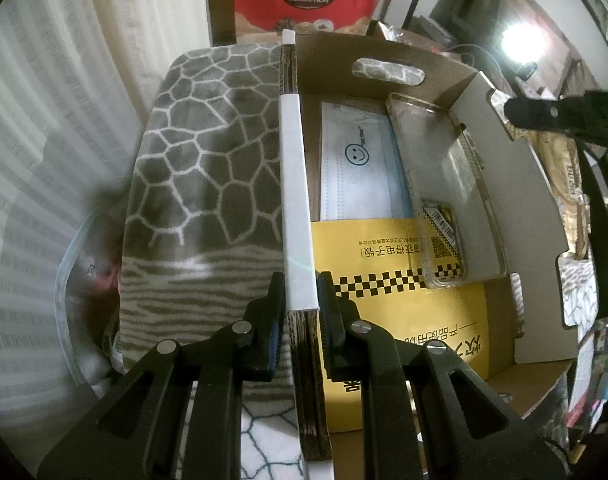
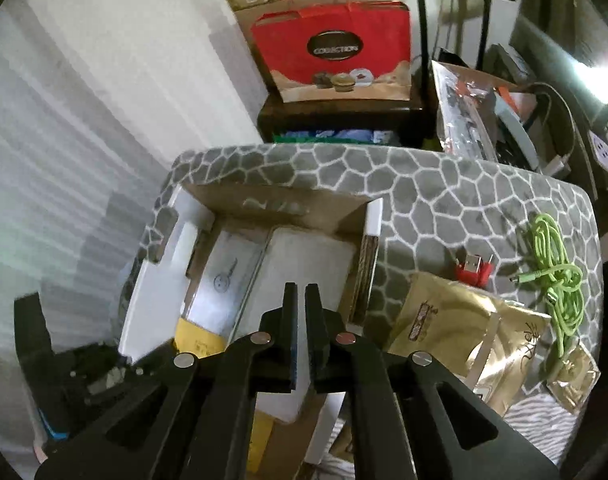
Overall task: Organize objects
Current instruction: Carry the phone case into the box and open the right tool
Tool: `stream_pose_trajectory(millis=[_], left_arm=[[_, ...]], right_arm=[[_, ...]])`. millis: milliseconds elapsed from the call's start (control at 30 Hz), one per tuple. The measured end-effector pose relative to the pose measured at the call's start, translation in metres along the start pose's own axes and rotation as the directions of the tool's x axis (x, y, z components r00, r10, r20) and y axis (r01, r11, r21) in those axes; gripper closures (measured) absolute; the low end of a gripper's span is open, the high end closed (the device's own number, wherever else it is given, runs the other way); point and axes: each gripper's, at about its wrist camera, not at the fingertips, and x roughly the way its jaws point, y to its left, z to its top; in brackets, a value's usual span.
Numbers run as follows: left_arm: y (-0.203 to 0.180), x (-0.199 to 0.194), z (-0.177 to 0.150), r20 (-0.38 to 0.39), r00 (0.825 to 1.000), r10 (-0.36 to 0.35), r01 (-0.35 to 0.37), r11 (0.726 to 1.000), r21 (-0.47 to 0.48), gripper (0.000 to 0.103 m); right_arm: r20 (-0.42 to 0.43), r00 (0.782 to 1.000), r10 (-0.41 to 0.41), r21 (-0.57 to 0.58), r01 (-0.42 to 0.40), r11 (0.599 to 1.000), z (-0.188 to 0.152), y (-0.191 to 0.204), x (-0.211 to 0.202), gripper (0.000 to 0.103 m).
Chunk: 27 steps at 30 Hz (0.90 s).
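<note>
A cardboard box [image 1: 420, 70] stands on a grey patterned cloth [image 1: 207, 152]. My left gripper [image 1: 301, 292] is shut on the box's left wall [image 1: 293, 184]. Inside lie a pack of face masks [image 1: 356, 168], a clear phone case [image 1: 436, 184] and a yellow booklet [image 1: 388, 292]. My right gripper [image 2: 301, 300] is shut and empty, hovering above the box [image 2: 279, 208]. On the cloth to its right lie a gold pouch [image 2: 460, 320], a red USB adapter [image 2: 474, 268] and a coiled green cable [image 2: 556, 276].
A red paper bag [image 2: 332, 44] stands on a dark shelf behind the table. Cluttered items and cables [image 2: 504, 116] sit at the back right. A white curtain [image 2: 83, 120] hangs on the left. A small gold packet [image 2: 576, 376] lies near the cloth's right edge.
</note>
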Motion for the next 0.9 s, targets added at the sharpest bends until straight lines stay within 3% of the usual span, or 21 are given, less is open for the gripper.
stream_pose_trajectory(millis=[233, 367, 500, 733, 833, 900], left_arm=[[0.001, 0.000, 0.000, 0.004, 1.000, -0.002, 0.002, 1.000, -0.006, 0.090], [0.001, 0.001, 0.000, 0.004, 1.000, -0.003, 0.003, 1.000, -0.007, 0.090], [0.001, 0.000, 0.000, 0.005, 1.000, -0.002, 0.002, 1.000, -0.006, 0.090], [0.001, 0.000, -0.001, 0.004, 1.000, -0.001, 0.001, 1.000, -0.008, 0.089], [0.001, 0.000, -0.001, 0.004, 1.000, -0.003, 0.003, 1.000, -0.010, 0.089], [0.001, 0.001, -0.001, 0.004, 1.000, -0.004, 0.004, 1.000, -0.013, 0.089]], right_arm=[[-0.106, 0.994, 0.017, -0.161, -0.034, 0.986, -0.033, 0.040, 0.025, 0.095], [-0.152, 0.985, -0.077, -0.246, 0.038, 0.969, -0.053, 0.056, 0.043, 0.094], [-0.170, 0.972, -0.161, -0.289, 0.107, 0.951, -0.062, 0.058, 0.051, 0.079], [-0.183, 0.946, -0.268, -0.380, 0.183, 0.907, -0.063, 0.059, 0.057, 0.076], [-0.187, 0.946, -0.266, -0.376, 0.181, 0.909, -0.060, 0.060, 0.056, 0.075], [-0.177, 0.964, -0.200, -0.337, 0.132, 0.932, -0.057, 0.060, 0.050, 0.075]])
